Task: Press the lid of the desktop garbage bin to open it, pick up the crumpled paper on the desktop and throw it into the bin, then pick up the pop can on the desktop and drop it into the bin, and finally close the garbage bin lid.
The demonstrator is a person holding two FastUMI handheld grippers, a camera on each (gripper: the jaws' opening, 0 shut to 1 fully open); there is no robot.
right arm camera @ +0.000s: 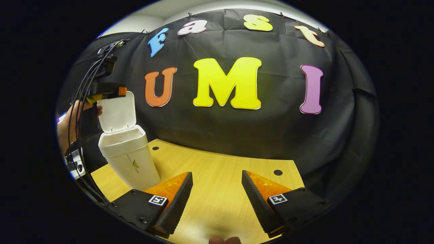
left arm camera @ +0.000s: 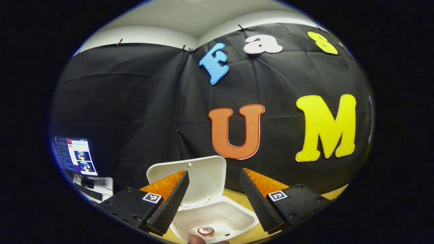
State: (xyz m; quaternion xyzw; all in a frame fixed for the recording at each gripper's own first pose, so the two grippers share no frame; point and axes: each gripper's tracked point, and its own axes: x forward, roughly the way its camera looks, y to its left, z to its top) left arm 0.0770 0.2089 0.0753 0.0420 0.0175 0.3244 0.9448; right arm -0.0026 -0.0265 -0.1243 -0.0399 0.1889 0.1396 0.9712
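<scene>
Left claw point(left arm camera: 214, 193) wide open, empty, above upright bin point(left arm camera: 217, 217), lid point(left arm camera: 200, 176) raised, right claw point(right arm camera: 217, 195) gaping, empty

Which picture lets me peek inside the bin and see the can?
The left gripper view. It looks down into the open bin, where the pop can lies at the bottom, between the open tongs. The right gripper view shows the bin from the side, lid up, its inside hidden.
</scene>
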